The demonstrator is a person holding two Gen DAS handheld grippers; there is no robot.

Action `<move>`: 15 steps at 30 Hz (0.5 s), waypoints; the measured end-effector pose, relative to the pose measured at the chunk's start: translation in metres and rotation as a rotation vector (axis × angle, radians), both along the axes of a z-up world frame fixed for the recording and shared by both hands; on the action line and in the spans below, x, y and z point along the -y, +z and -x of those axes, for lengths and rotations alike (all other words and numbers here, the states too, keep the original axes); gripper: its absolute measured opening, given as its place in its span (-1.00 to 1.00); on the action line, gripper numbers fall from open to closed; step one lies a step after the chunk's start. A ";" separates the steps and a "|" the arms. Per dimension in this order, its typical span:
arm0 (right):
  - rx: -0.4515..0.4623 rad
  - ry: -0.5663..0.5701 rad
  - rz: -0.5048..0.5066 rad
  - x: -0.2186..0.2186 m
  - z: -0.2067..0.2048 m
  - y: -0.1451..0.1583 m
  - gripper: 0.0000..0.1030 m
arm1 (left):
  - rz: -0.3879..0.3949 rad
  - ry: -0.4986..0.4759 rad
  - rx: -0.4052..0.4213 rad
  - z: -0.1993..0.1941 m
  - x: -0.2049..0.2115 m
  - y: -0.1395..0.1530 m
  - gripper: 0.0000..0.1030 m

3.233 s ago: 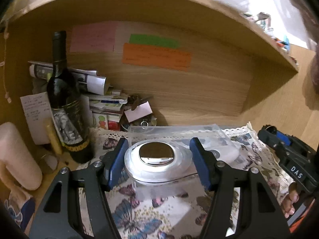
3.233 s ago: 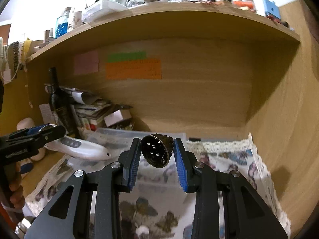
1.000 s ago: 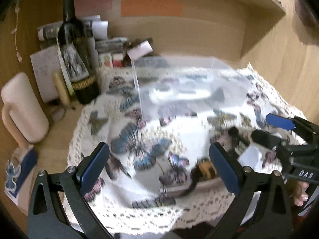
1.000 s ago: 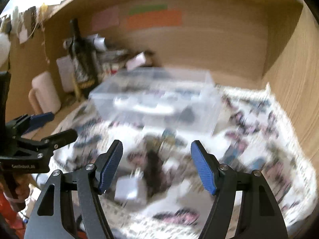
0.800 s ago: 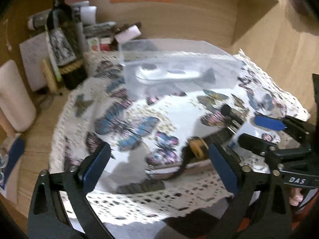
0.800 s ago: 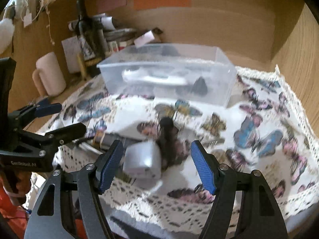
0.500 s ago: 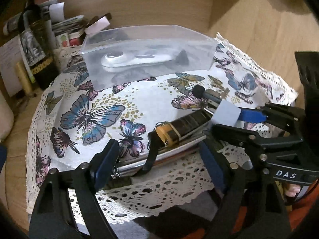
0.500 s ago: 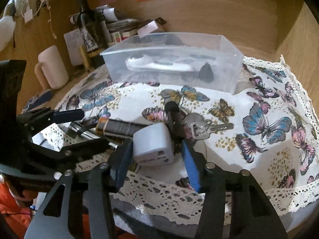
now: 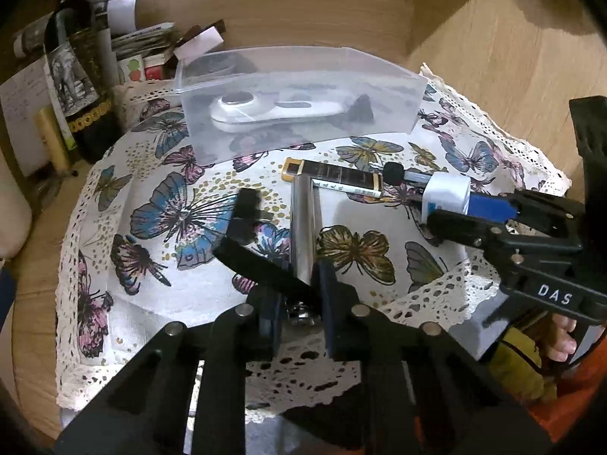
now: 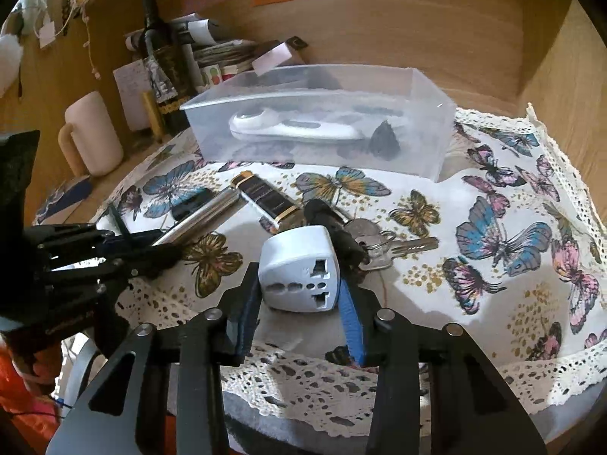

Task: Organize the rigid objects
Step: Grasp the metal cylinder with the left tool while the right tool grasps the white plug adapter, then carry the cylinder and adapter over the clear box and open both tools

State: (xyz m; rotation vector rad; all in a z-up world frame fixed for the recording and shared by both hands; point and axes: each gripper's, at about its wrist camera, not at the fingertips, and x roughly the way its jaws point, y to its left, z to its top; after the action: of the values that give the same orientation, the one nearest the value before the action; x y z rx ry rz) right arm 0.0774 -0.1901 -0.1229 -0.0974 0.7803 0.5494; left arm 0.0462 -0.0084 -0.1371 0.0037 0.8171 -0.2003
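Observation:
My left gripper point(image 9: 297, 303) is shut on the near end of a silver metal tube point(image 9: 303, 223) with a black strap; the tube also shows in the right wrist view point(image 10: 205, 220). My right gripper point(image 10: 297, 314) is shut on a white travel adapter point(image 10: 299, 269), seen in the left wrist view too point(image 9: 445, 193). A black and gold case point(image 9: 334, 178) and a black cylinder point(image 10: 334, 227) lie beside them on the butterfly cloth point(image 9: 170, 208). A clear plastic box point(image 9: 296, 102) behind holds a white handheld device point(image 9: 265, 113) and a small dark piece point(image 10: 383, 140).
A set of keys point(image 10: 383, 242) lies right of the adapter. A wine bottle point(image 9: 76, 72), papers and boxes stand at the back left, with a pink mug point(image 10: 93, 136) on the wooden desk. A wooden wall rises on the right.
Both grippers dropped their earlier items in the box, came back over the cloth's front and closed: the left on the metal tube, the right on the white adapter.

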 end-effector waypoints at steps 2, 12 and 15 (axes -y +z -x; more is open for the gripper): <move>0.003 -0.007 0.000 0.003 -0.001 0.001 -0.31 | -0.016 -0.008 -0.008 -0.003 0.004 0.000 -0.67; 0.018 -0.013 -0.017 0.004 -0.003 0.008 -0.31 | -0.041 -0.019 0.000 -0.034 0.017 -0.001 -0.71; 0.050 -0.013 -0.026 0.005 -0.002 0.019 -0.31 | -0.009 -0.009 0.007 -0.033 0.010 0.006 -0.72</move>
State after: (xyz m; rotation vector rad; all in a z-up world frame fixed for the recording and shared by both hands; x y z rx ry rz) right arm 0.0792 -0.1950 -0.1042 -0.0814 0.7248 0.5426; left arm 0.0796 -0.0182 -0.1313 0.0164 0.8108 -0.2052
